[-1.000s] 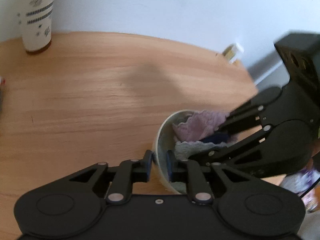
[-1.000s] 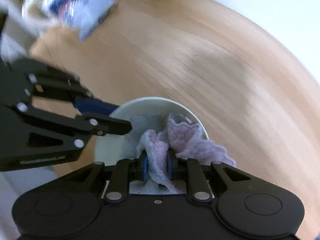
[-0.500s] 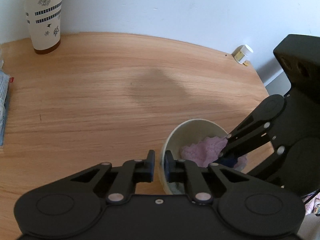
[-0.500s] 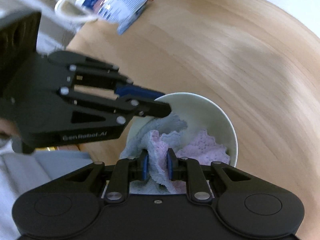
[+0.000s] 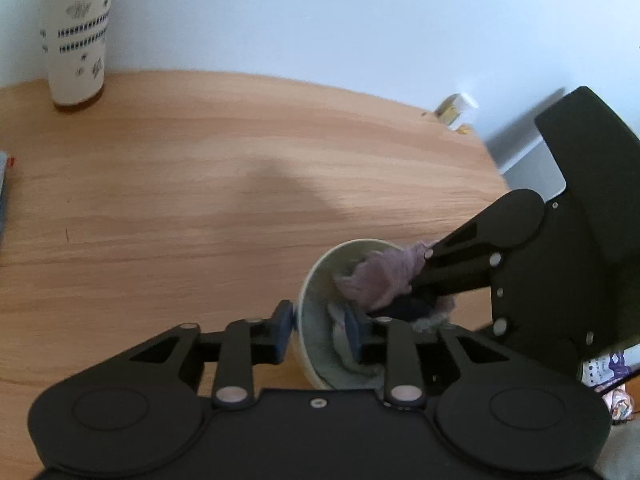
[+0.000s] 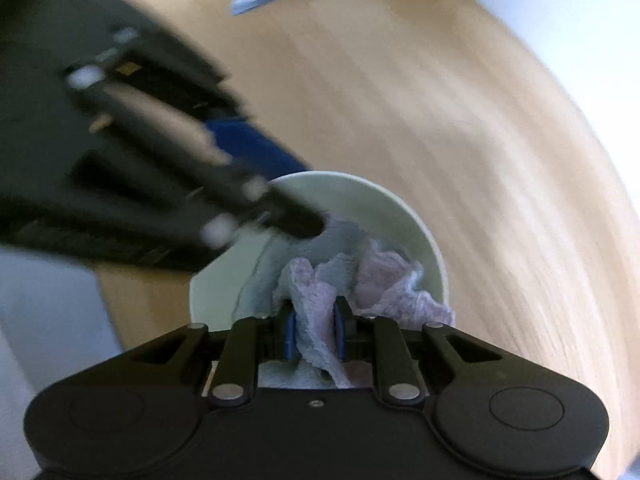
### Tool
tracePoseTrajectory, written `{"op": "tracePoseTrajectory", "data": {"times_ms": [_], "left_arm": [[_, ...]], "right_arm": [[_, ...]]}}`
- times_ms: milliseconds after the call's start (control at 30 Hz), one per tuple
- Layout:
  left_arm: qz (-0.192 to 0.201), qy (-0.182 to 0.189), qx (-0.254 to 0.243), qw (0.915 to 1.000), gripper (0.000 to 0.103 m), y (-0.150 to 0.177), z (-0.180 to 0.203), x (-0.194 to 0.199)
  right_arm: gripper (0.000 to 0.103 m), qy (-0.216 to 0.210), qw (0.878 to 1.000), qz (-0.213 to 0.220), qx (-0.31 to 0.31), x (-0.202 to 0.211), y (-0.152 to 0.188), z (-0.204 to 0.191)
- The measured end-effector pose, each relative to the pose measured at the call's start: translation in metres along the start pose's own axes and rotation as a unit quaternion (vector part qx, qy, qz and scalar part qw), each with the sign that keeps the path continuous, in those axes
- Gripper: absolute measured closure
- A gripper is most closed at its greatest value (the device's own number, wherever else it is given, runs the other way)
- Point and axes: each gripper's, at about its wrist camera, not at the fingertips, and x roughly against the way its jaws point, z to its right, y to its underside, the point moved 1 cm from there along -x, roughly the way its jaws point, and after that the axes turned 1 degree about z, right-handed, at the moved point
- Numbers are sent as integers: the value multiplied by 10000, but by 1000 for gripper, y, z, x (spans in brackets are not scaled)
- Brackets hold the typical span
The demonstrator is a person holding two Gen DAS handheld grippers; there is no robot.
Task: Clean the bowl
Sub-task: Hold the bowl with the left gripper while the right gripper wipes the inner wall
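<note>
— So, where is the bowl (image 5: 320,304) sitting?

— On the wooden table (image 5: 240,184), near its edge, tipped toward me. My left gripper (image 5: 320,322) has one blue pad outside the rim and one inside; it looks clamped on the wall, though the blur leaves me unsure how tightly.

— And your other hand?

— My right gripper (image 6: 314,330) pinches the lilac cloth (image 6: 316,312) between its pads, closed firmly on a fold, down inside the bowl. Part of the cloth spills over the rim.

— Anything else around?

— A tall patterned cup (image 5: 74,36) stands far back by the white wall, well apart from the bowl. A small white-capped container (image 5: 456,110) sits at the table's far edge.
</note>
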Motion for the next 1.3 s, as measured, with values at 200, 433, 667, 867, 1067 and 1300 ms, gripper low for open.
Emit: {"op": "tracePoseTrajectory", "data": {"times_ms": [200, 433, 667, 867, 1067, 1300], "left_arm": [[571, 383, 205, 9974, 37, 12, -10, 34], [687, 16, 724, 9950, 59, 20, -33, 41], [500, 204, 1036, 9932, 80, 21, -39, 25], [384, 330, 949, 9942, 87, 19, -33, 16], [338, 358, 1022, 9935, 87, 18, -36, 15], [280, 262, 976, 9945, 87, 16, -34, 13]], "right_arm": [[82, -566, 9852, 1097, -1191, 39, 20, 24], [82, -1250, 9386, 2101, -2433, 45, 33, 50], [82, -1396, 9402, 2014, -2368, 20, 26, 50], [82, -1281, 9472, 1907, -2237, 7, 27, 45], [82, -1105, 9569, 1805, -1989, -1, 22, 38], [82, -861, 9703, 1582, -1612, -11, 23, 28]]}}
